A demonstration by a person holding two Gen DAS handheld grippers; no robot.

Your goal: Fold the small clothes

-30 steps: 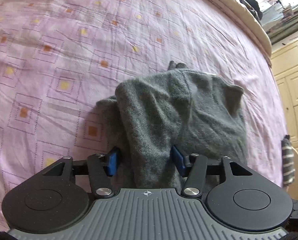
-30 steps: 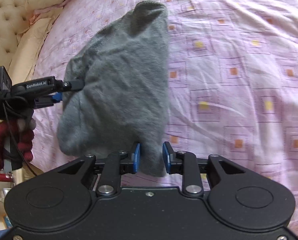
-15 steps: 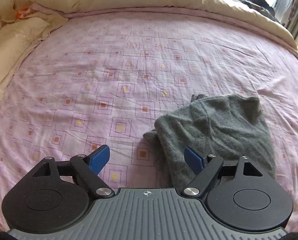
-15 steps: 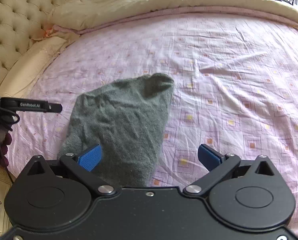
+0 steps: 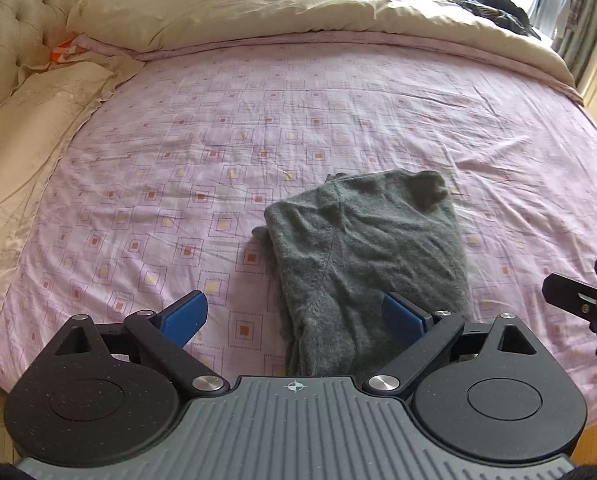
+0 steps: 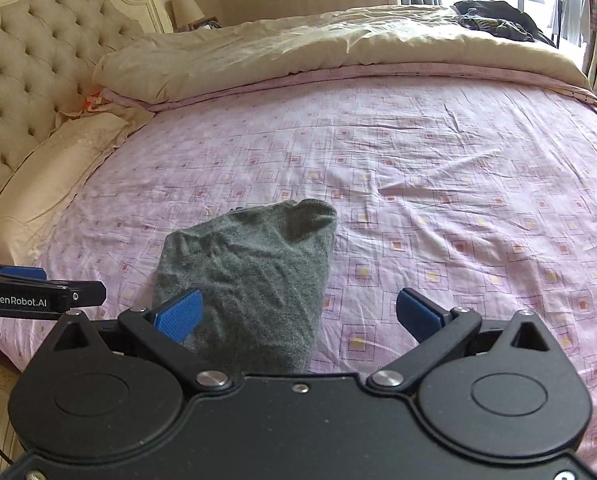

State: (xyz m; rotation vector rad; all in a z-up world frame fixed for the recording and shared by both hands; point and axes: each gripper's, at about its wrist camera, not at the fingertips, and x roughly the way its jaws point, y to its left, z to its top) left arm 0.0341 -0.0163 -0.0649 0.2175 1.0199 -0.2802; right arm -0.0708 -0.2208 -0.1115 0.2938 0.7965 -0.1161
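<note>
The grey garment (image 5: 366, 248) is lying folded and a little rumpled on the pink bed sheet (image 5: 218, 128), near its front edge, while the left claw (image 5: 294, 316) and right claw (image 6: 298, 312) are hovering over it spread wide and empty, so pressing its creases flat looks wise.

I see a pink sheet (image 5: 298, 120) with a beige duvet (image 6: 338, 48) bunched beyond it, and a pillow (image 6: 50, 172) beside the tufted headboard (image 6: 30, 64).

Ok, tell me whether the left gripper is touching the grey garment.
Cannot tell. In the left wrist view the left gripper is wide open, but its right pad overlaps the grey garment lying on the pink bedsheet; neither view shows contact or gap plainly.
</note>
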